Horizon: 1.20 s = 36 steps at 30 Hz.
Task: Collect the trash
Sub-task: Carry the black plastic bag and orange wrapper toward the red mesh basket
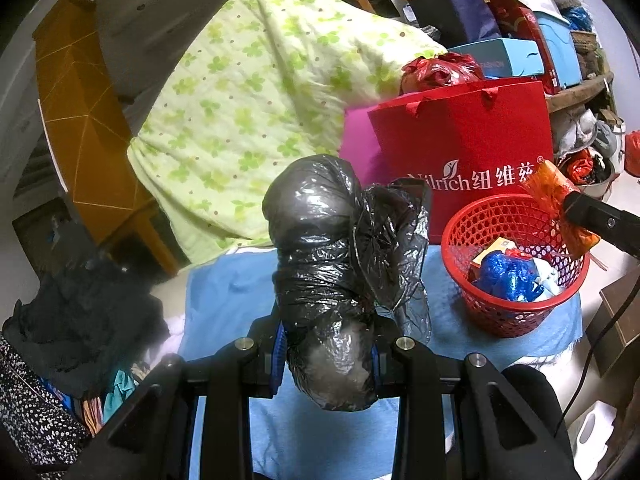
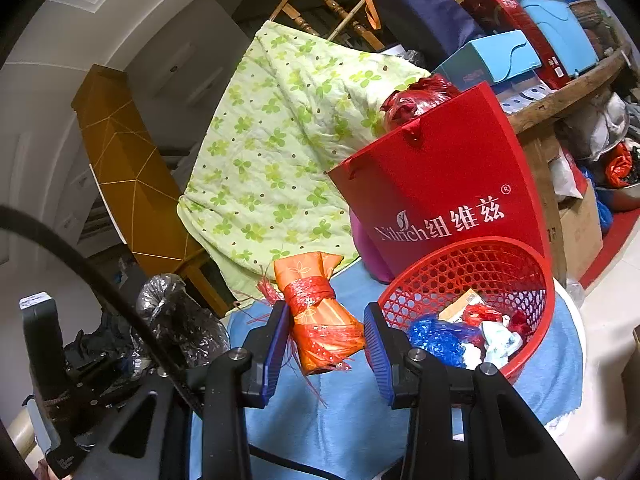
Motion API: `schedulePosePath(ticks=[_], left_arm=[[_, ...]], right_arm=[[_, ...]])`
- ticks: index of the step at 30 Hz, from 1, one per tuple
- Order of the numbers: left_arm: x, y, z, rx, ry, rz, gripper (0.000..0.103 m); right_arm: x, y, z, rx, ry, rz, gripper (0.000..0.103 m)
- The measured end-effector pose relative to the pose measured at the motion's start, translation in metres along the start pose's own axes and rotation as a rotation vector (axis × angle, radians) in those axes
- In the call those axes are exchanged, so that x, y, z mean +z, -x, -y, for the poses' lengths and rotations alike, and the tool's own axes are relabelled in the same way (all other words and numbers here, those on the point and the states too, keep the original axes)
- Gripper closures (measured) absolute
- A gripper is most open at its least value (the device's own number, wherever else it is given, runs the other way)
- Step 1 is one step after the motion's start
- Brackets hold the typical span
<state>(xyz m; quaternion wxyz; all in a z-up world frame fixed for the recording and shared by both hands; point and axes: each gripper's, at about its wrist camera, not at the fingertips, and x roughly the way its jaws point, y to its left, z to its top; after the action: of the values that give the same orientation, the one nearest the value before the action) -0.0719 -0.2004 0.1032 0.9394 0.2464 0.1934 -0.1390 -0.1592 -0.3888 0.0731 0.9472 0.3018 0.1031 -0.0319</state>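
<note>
Black bundle: crumpled black plastic bag, knotted and lumpy (image 1: 332, 264), centre of the left wrist view, raised above the blue cloth.
Left gripper (image 1: 328, 354): jaws nearly closed, pinching the bundle's lower end.
Orange packet: orange wrapper bound with red string (image 2: 320, 312), lower centre of the right wrist view.
Right gripper (image 2: 326, 342): jaws narrow; left pad touches the packet, right pad shows a gap, so hold looks loose.
Handling: both look light, soft, slippery film; best gripped at the knot or string binding.
Red mesh basket (image 1: 516, 312): right of frame, already holding blue and white scraps.
Surface: pale blue cloth (image 1: 224, 300) over a table.
Room: red paper bag (image 1: 460, 136), green floral quilt (image 1: 256, 92), heavy clutter upper right.
</note>
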Motion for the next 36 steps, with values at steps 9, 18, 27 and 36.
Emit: schedulePosePath(ticks=[9,18,27,36], left_arm=[[0.001,-0.002,0.009,-0.015,-0.016,-0.002,0.068],[0.001,-0.002,0.017,-0.024,-0.034,-0.005,0.068],[0.0,-0.003,0.021,-0.038,-0.052,-0.007,0.068],[0.0,-0.004,0.026,-0.052,-0.068,-0.01,0.068]], right_arm=[[0.001,0.003,0.009,-0.007,-0.014,0.002,0.062],[0.001,0.004,0.016,-0.013,-0.026,0.0,0.062],[0.0,0.004,0.022,-0.022,-0.044,-0.003,0.062],[0.0,0.005,0.03,-0.034,-0.062,-0.002,0.062]])
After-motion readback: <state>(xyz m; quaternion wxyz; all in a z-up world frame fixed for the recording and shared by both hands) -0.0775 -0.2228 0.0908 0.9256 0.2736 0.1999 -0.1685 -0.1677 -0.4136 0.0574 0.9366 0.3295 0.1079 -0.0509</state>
